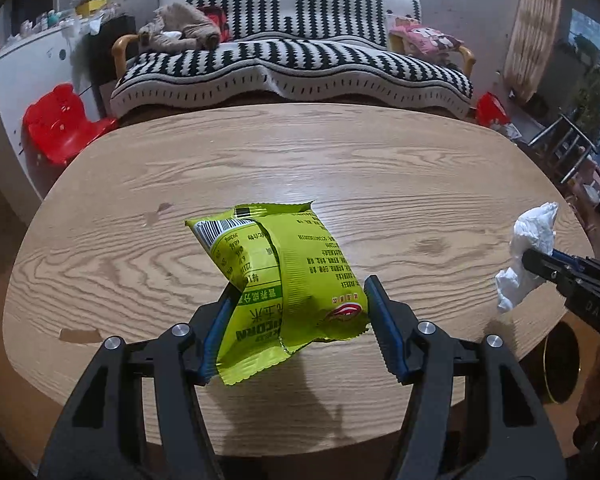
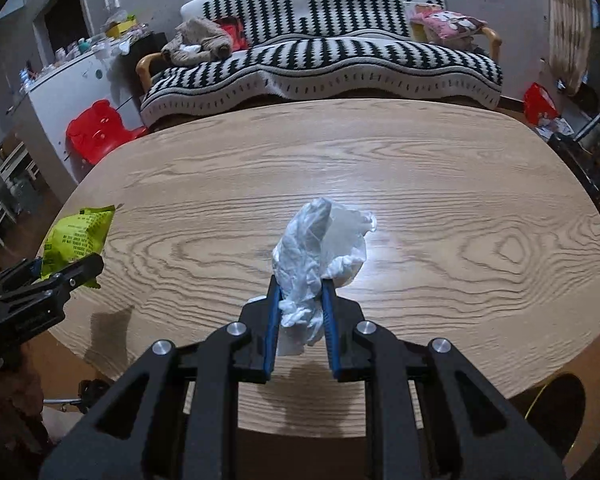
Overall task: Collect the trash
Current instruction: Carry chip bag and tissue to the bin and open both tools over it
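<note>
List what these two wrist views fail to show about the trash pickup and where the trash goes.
- Round dark bin with a yellow rim, right wrist view: cut off by the oval wooden table and frame edge; contents unseen.
- Green foil snack wrapper in the left gripper, left wrist view: front faces away; small print unreadable.
- Crumpled white tissue in the right gripper: lower end hidden between the fingers.
- Both views: floor under the table hidden.

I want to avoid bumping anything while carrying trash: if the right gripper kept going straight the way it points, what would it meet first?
Probably nothing close: the right gripper, shut on the crumpled tissue, points across bare wooden table. The striped sofa beyond is likely first, though depth is unclear.
</note>
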Tool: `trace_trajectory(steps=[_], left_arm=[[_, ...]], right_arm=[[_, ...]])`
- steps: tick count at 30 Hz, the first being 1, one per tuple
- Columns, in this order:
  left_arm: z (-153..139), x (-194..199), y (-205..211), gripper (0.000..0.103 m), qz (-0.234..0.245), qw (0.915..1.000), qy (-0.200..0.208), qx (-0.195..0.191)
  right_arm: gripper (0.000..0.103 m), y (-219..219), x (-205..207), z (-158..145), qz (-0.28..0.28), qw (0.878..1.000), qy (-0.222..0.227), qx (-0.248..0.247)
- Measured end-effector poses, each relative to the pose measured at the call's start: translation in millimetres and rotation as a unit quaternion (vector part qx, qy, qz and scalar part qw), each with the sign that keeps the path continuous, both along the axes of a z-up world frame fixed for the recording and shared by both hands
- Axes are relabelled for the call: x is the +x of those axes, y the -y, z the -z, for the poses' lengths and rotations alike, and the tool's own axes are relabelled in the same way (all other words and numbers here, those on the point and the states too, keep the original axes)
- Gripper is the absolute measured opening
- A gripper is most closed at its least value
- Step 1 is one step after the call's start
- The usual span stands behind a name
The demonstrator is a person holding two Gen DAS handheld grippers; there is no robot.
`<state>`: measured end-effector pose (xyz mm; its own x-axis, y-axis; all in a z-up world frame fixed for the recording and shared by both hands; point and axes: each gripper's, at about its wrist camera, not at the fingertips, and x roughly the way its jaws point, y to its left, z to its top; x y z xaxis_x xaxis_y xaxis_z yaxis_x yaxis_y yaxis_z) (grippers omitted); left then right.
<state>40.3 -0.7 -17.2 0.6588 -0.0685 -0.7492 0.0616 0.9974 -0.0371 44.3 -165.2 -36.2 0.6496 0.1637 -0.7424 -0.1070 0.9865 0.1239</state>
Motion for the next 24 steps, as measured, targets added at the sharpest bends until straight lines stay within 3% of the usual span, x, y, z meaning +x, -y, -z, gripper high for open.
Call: trace_trajectory(steps=[16, 24], left_arm=[[0, 23, 80, 0.061, 0.060, 0.9978, 0.007, -0.028], [3, 15, 146, 0.061, 0.118, 0.9922, 0.009, -0.039]], right_arm=[[0.020, 93, -4, -10, 0.085, 0.996, 0.010, 0.012], [0.020, 181, -41, -17, 0.150, 0.988, 0.019, 0.011]])
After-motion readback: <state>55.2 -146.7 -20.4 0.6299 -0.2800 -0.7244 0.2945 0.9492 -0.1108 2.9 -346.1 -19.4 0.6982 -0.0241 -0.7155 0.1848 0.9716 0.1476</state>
